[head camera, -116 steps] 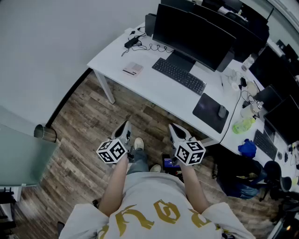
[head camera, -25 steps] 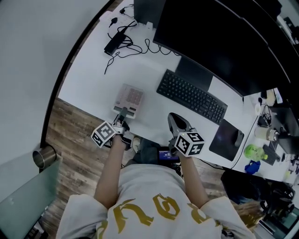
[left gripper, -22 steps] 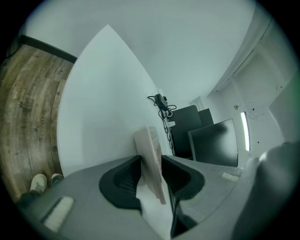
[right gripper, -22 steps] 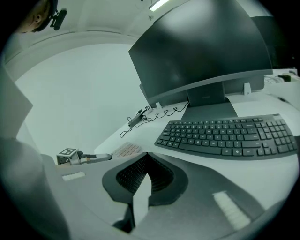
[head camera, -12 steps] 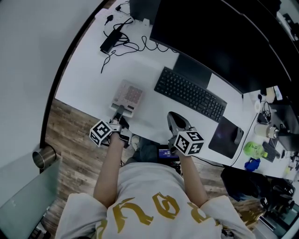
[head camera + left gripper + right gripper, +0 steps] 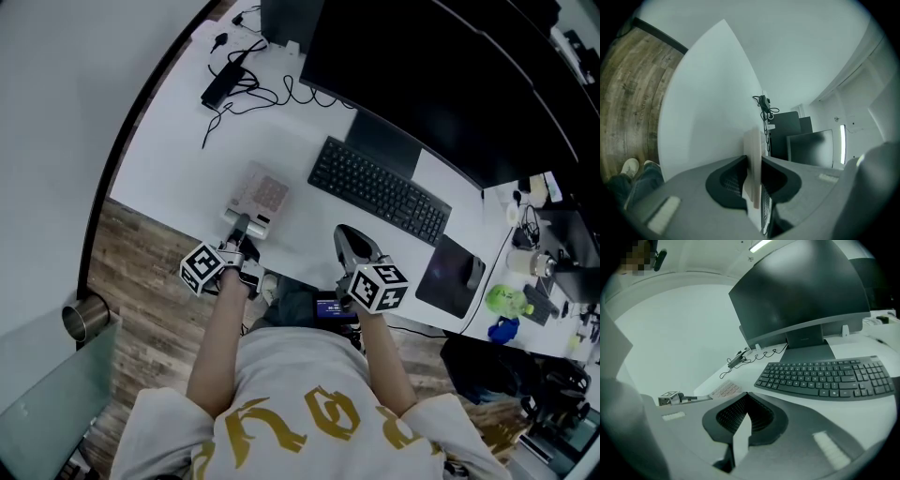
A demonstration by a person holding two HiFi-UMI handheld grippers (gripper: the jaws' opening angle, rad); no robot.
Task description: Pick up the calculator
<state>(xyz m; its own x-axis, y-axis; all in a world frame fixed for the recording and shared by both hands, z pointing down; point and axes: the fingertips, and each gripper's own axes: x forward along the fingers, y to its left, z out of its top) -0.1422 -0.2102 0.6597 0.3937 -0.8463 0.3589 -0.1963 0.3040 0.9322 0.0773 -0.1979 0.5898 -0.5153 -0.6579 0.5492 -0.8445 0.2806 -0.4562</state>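
the left gripper (image 6: pixel 246 230) is clamping the near edge of the calculator (image 6: pixel 262 194); the right gripper (image 6: pixel 348 240) is hovering to its right, jaws together

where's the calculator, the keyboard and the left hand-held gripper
calculator (image 6: pixel 262 192): head view, on its keypad
keyboard (image 6: pixel 379 190): head view, middle of its keys
left hand-held gripper (image 6: pixel 246 226): head view, between its fingertips

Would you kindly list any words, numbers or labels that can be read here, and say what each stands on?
None is legible.
Gold lettering on the shirt: cut off and distorted, unreadable.
Keys of the keyboard and the calculator: too small to read.
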